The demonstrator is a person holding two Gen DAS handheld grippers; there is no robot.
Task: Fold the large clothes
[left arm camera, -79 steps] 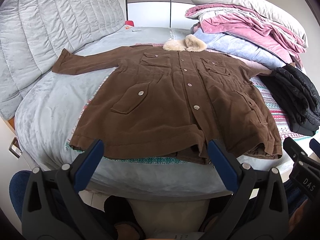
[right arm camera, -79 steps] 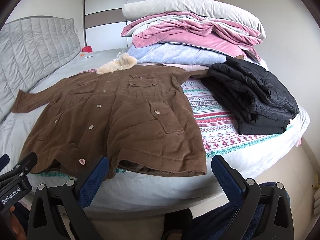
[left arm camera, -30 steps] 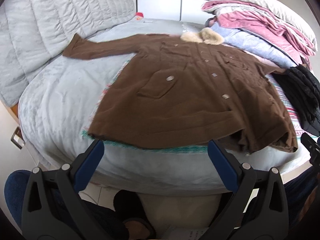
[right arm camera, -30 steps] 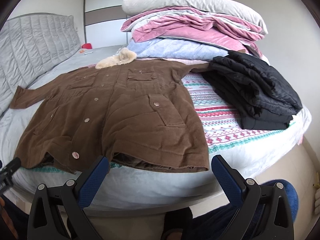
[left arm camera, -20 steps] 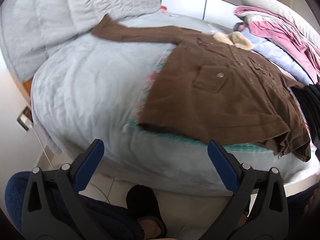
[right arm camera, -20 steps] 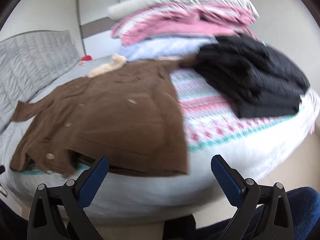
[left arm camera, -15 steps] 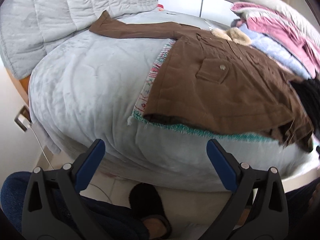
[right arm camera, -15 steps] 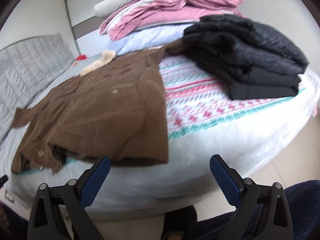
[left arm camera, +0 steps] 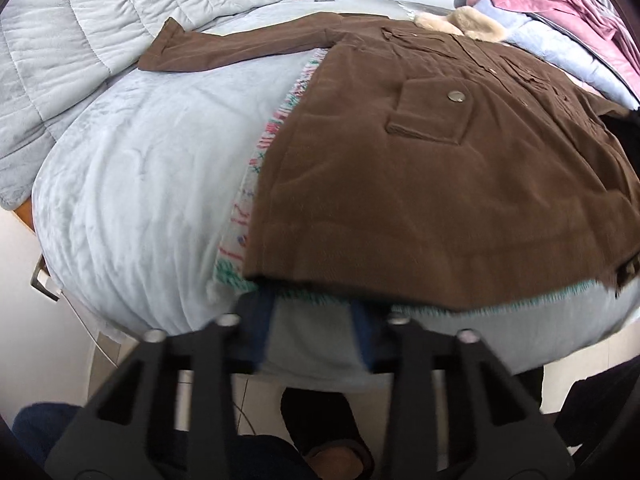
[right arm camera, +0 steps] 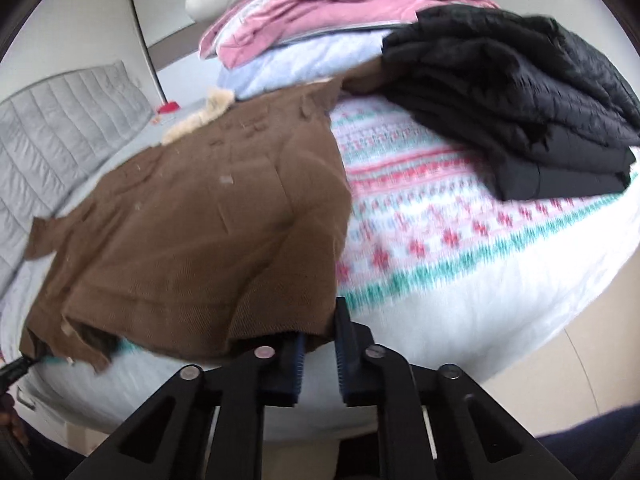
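Both jaws were at the coat (left arm camera: 440,184) hem — left gripper (left arm camera: 314,320) closing on it, right gripper (right arm camera: 318,344) pinched shut on its corner; no fold made yet.

A bed (left arm camera: 132,200) covered in pale grey plush carries everything, its quilted grey headboard (left arm camera: 60,40) rising far beyond the left fingers. A knitted blanket (right arm camera: 460,232) patterned in pink, red and teal lies on it, its fringed edge just ahead of the fingertips. The brown coat (left arm camera: 440,184) lies spread flat on the blanket, one sleeve stretching onto the plush. Beyond the right fingers a folded black jacket (right arm camera: 520,112) lies on the blanket, with stacked pink and pale blue bedding (right arm camera: 320,28) behind.
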